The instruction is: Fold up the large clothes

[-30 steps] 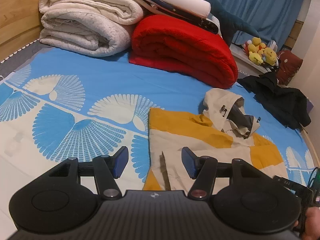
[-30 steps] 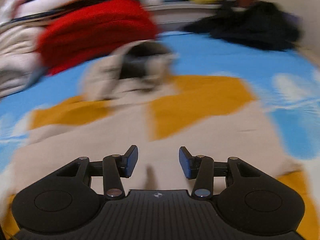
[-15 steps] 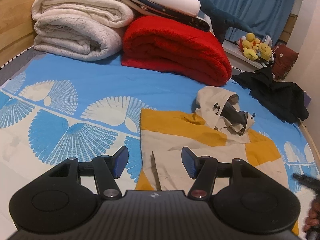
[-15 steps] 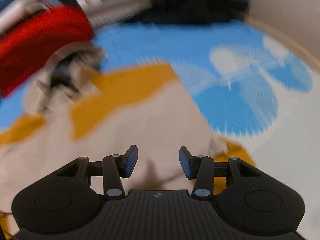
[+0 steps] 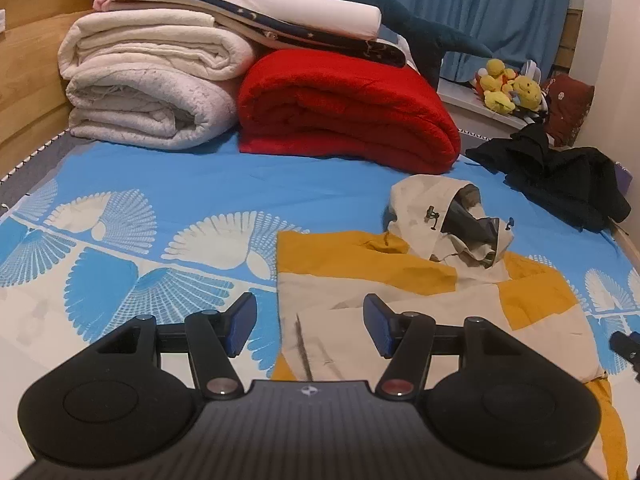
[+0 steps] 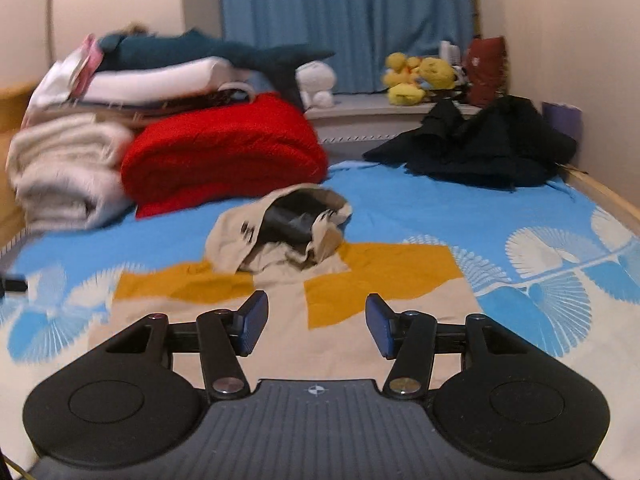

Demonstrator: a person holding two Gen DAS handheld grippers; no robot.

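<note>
Jacket [image 5: 420, 292] laid flat on bed [image 5: 200, 184], hood at 12 o'clock; both hand-held grippers [image 5: 306, 322] [image 6: 316, 322] held wide open, empty. Side edge likely to be gripped next.

Bed [image 5: 320, 184], blue fan-print sheet: folded jacket [image 5: 400, 280] at near edge; red blanket [image 5: 348, 112], white quilts [image 5: 152, 92] and black garment [image 5: 560, 176] along far edge.

A home bedroom, a bed with a blue fan-print sheet [image 5: 248, 184], a wooden headboard [image 5: 28, 60], folded white quilts [image 5: 148, 92] and a red blanket [image 5: 348, 116] stacked upon it, blue curtains [image 6: 344, 20], yellow plush toys [image 6: 420, 76] sat on the sill.
</note>
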